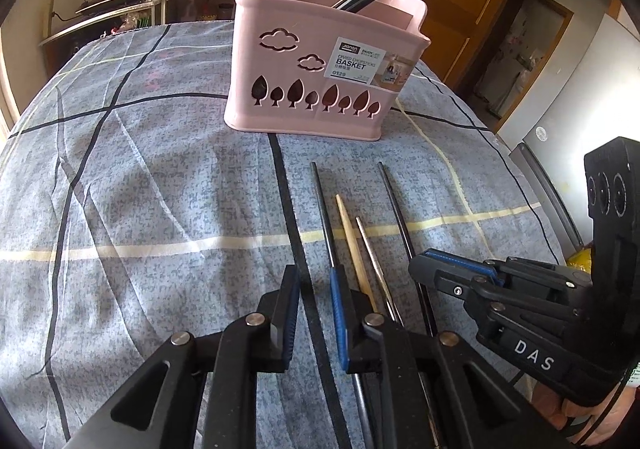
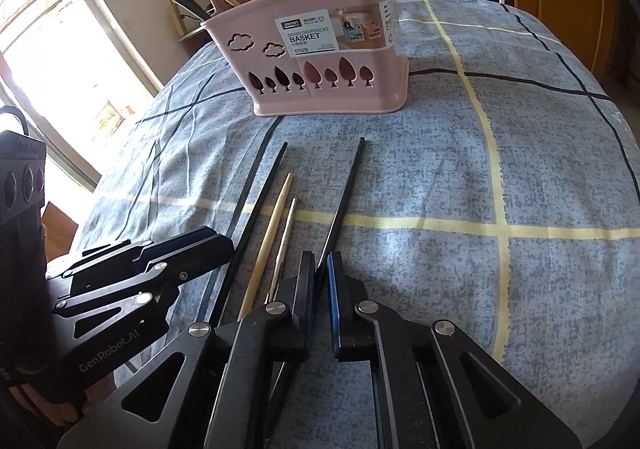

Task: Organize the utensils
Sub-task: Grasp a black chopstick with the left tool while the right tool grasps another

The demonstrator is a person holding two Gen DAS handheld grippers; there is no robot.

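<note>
Right wrist view: right tool [image 2: 318, 281] nearly pressed together astride the rightmost black chopstick [image 2: 347, 193] lying on the surface, left tool [image 1: 314, 289] spread beside the others, pink basket [image 2: 320, 61] ahead; pick step, next needs firm pinch, then lift.

Table, blue checked cloth [image 1: 152, 177]: pink basket [image 1: 320, 89] at 12 o'clock; four chopsticks [image 1: 348, 225] at 5 o'clock.
</note>
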